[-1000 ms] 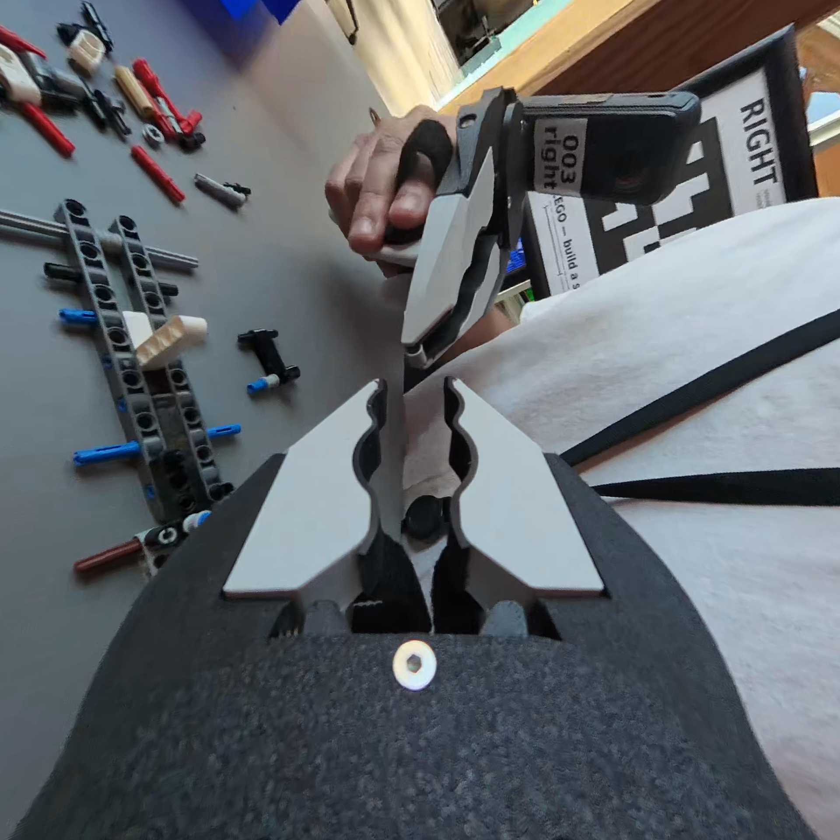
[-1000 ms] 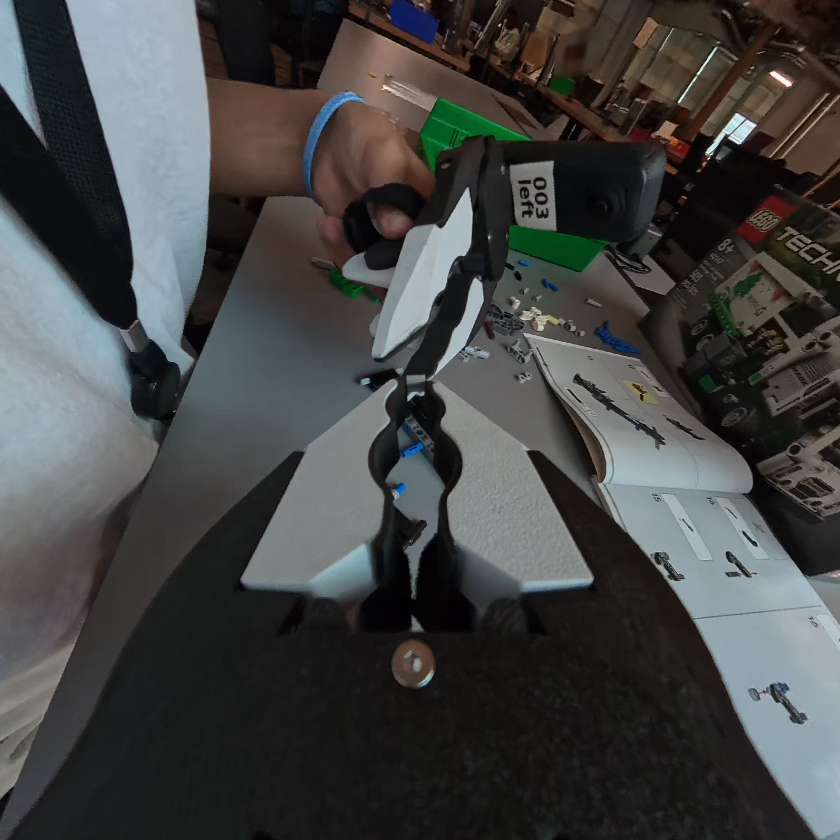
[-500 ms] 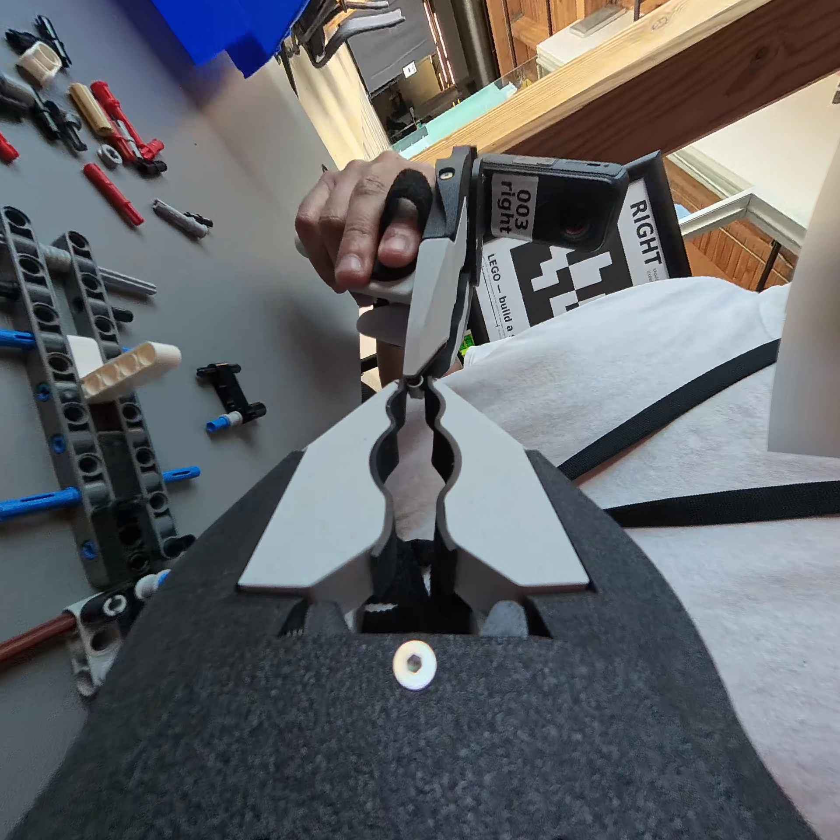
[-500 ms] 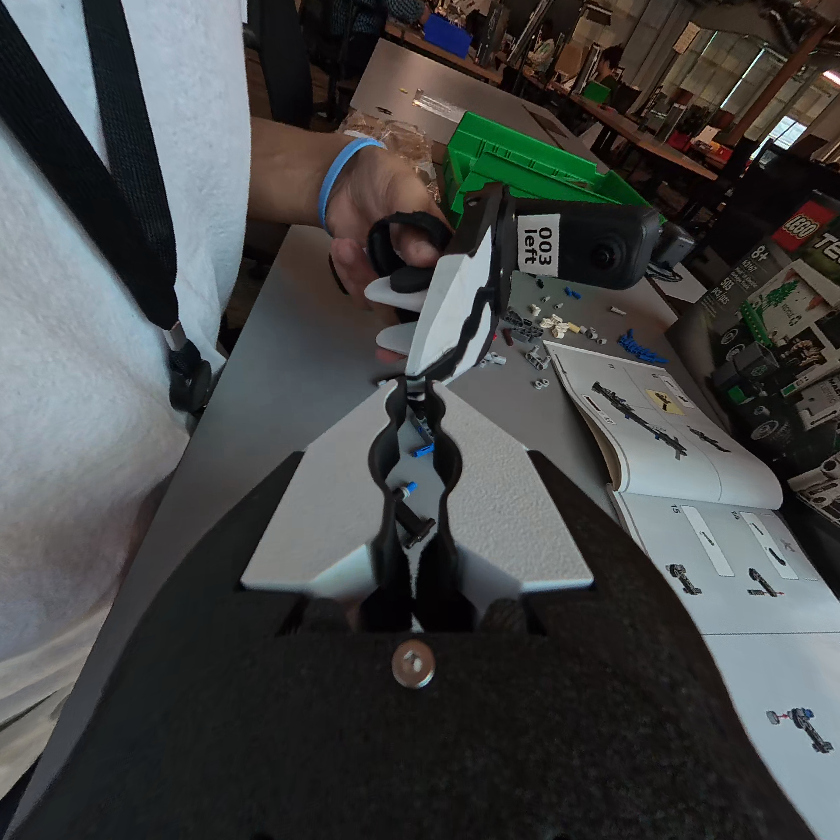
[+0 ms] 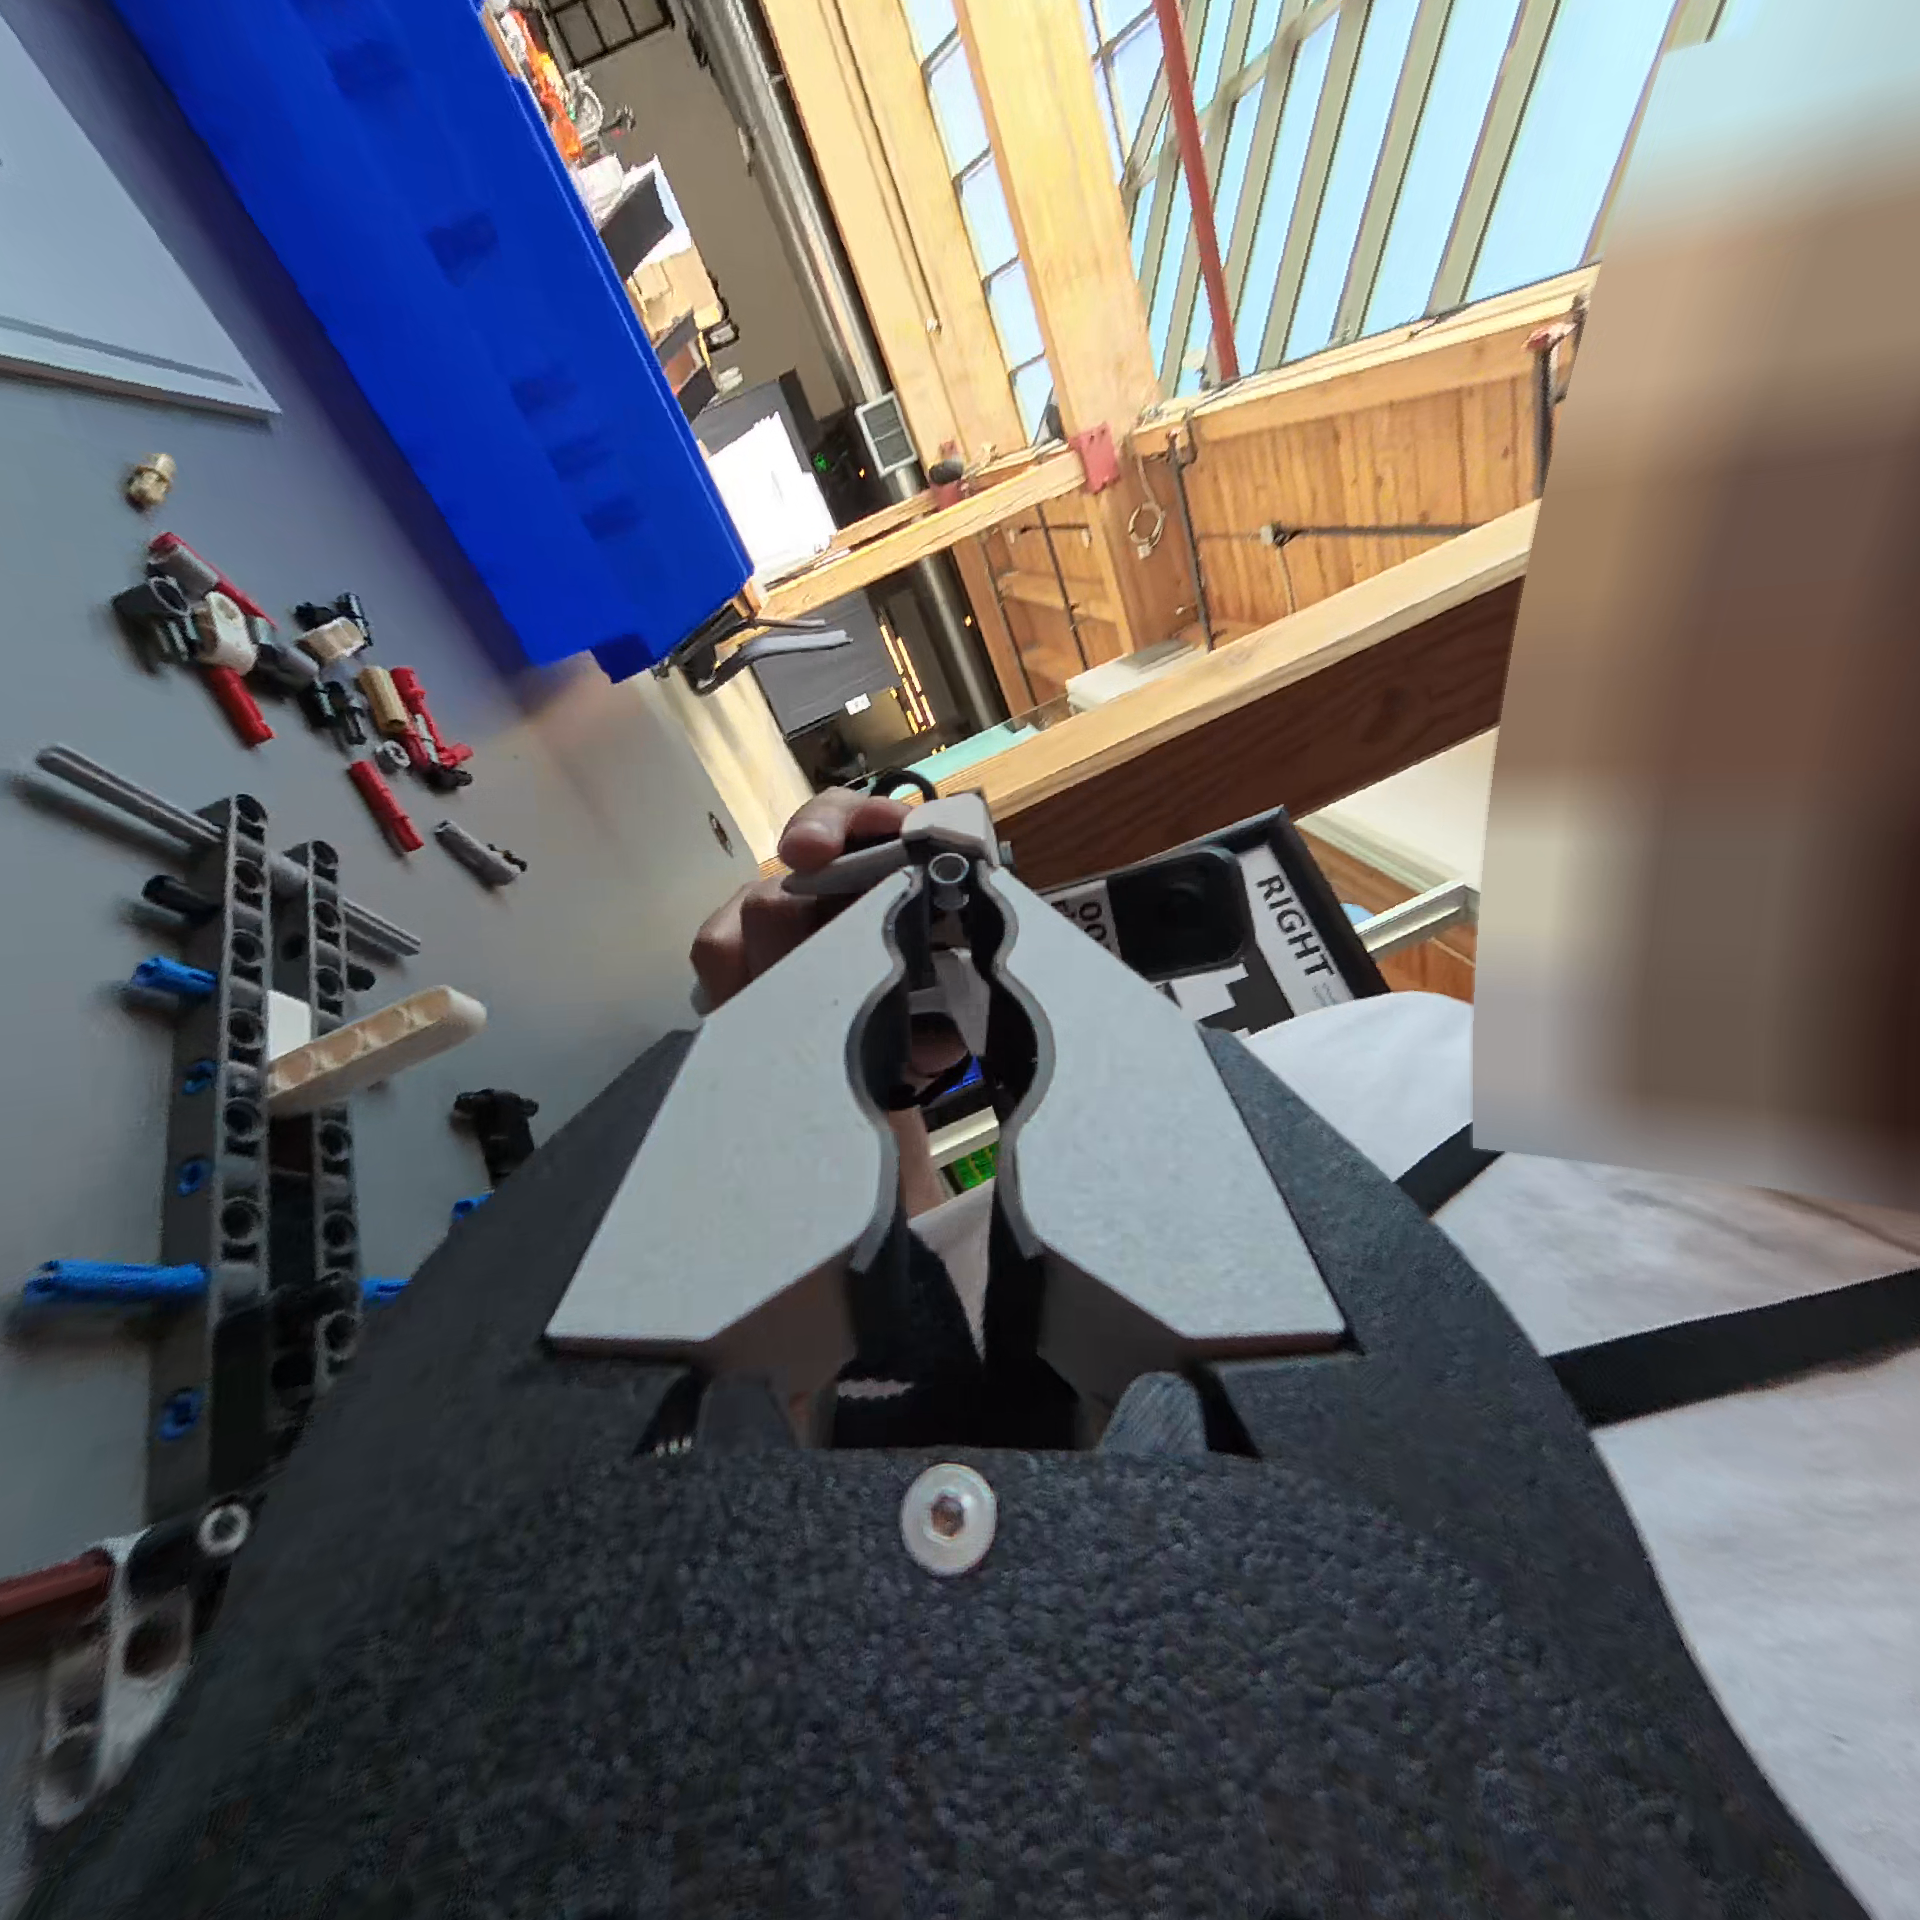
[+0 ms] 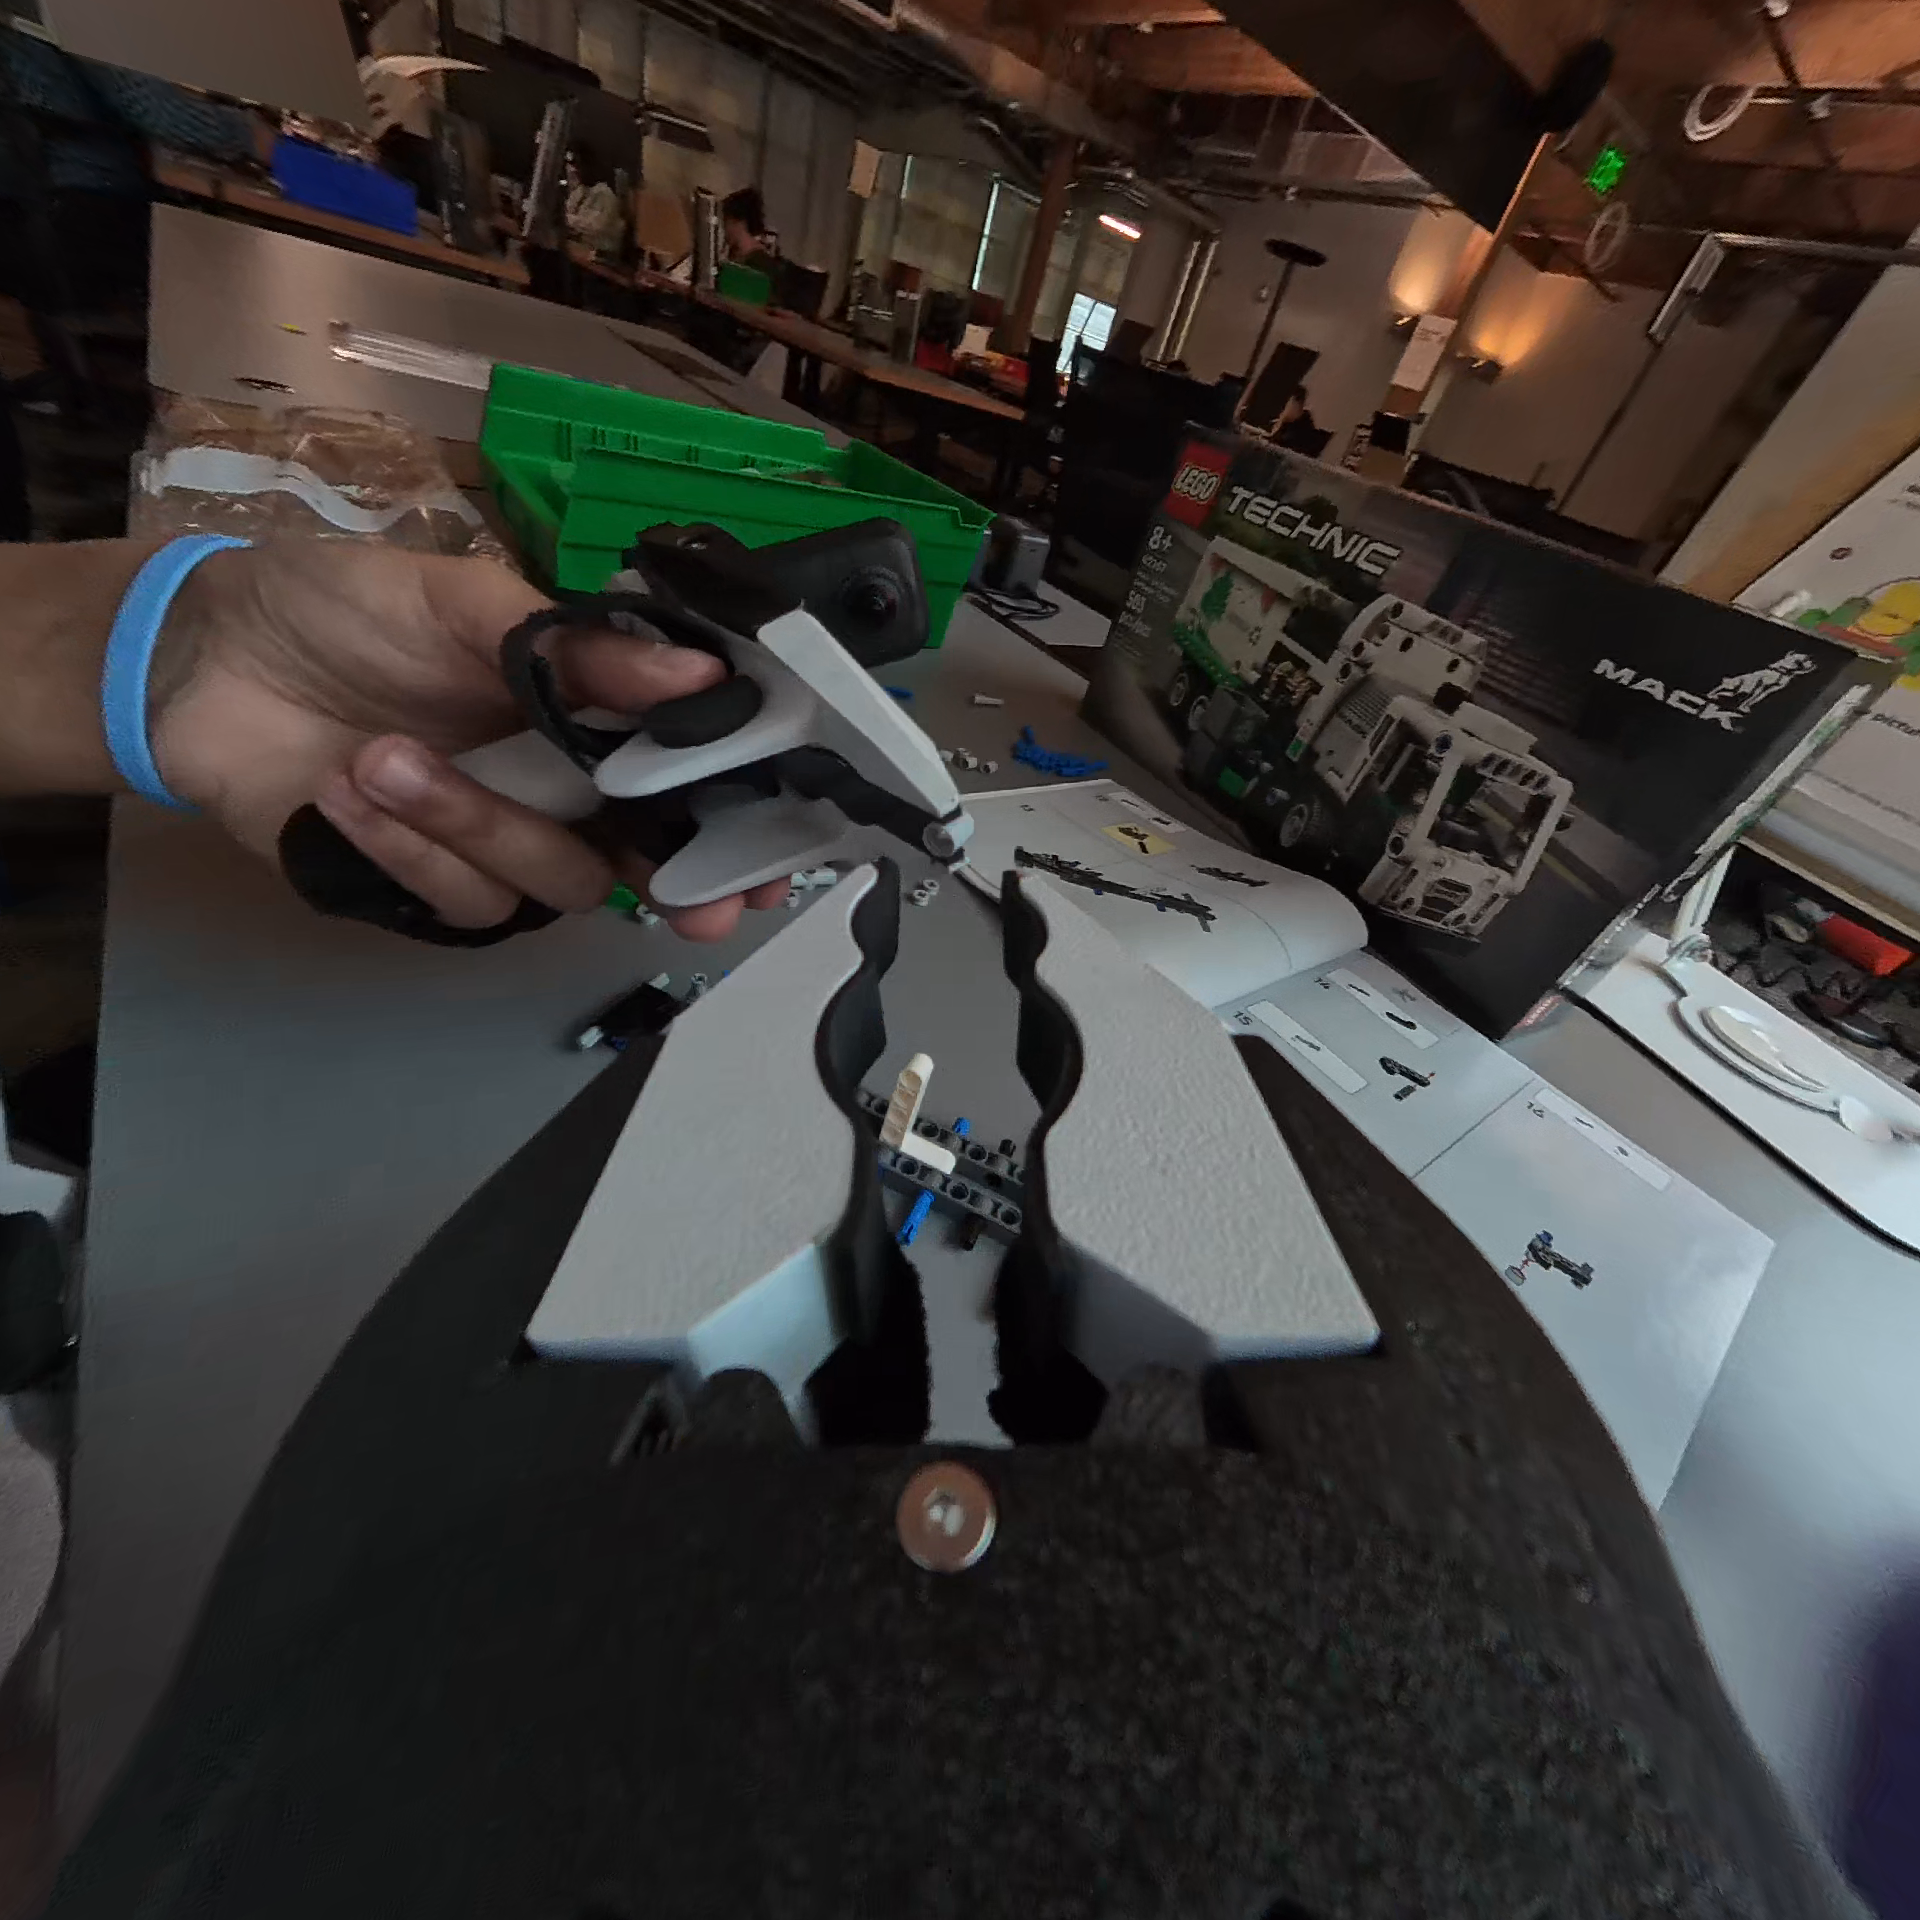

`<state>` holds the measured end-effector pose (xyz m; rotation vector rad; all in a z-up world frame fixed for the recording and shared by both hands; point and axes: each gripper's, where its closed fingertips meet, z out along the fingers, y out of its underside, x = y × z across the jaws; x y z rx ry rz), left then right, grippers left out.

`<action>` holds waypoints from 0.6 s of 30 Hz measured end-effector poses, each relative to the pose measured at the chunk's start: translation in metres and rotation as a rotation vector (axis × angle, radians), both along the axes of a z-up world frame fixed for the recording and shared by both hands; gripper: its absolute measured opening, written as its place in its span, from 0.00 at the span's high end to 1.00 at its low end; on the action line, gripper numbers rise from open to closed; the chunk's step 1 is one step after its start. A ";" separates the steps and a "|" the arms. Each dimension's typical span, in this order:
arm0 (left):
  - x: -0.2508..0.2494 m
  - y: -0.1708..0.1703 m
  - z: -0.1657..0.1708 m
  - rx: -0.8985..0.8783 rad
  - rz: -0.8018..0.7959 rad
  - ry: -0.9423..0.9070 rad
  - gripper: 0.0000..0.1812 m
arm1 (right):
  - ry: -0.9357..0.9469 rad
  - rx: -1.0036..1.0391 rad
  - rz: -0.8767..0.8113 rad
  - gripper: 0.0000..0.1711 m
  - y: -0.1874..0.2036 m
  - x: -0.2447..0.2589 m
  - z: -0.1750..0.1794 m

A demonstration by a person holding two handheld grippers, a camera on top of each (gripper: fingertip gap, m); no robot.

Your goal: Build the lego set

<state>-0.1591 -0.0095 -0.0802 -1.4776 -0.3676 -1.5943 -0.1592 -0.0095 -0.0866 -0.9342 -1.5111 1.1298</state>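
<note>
Both grippers look the same: pale grey wedge fingers point(image 6: 1164, 1153) with wavy black pads, a grainy black body point(image 5: 935, 1714), one silver screw point(image 5: 947, 1517). Blue wristband point(image 6: 140, 665), white shirt point(image 5: 1766, 1558) with black straps.

In the left wrist view the left tongs point(image 5: 948, 883) block the lower end of the grey beam frame point(image 5: 244, 1122) lying on the bench point(image 5: 582, 831); the white connector point(image 5: 104, 1662) at its foot runs off the left edge, as does the brown axle point(image 5: 42, 1579). The blue bin point(image 5: 447, 312) is cut by the top edge. The right tongs point(image 5: 940, 836) show only as a foreshortened tip behind the left ones, their gap unreadable. In the right wrist view, the frame point(image 6: 951, 1158) appears only as a sliver between the right tongs point(image 6: 940, 883), and the loose pieces point(image 6: 977, 758) near the booklet point(image 6: 1247, 914) are too small to identify.
</note>
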 end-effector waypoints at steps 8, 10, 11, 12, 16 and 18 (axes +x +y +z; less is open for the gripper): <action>0.010 0.006 -0.001 0.005 0.050 -0.110 0.98 | 0.052 0.005 -0.049 0.92 0.003 -0.002 0.002; 0.011 0.007 0.000 0.002 0.062 -0.121 0.98 | 0.057 0.008 -0.041 0.95 0.002 -0.001 0.003; 0.012 0.008 0.000 0.005 0.069 -0.119 0.98 | 0.059 0.017 -0.052 0.96 0.002 -0.001 0.003; 0.012 0.008 0.000 0.008 0.071 -0.118 0.98 | 0.065 0.025 -0.057 0.96 0.003 -0.001 0.004; 0.011 0.009 0.000 0.009 0.084 -0.112 0.98 | 0.063 0.025 -0.070 0.97 0.005 -0.001 0.003; 0.013 0.009 0.001 0.013 0.082 -0.117 0.98 | 0.067 0.020 -0.063 0.97 0.005 0.000 0.003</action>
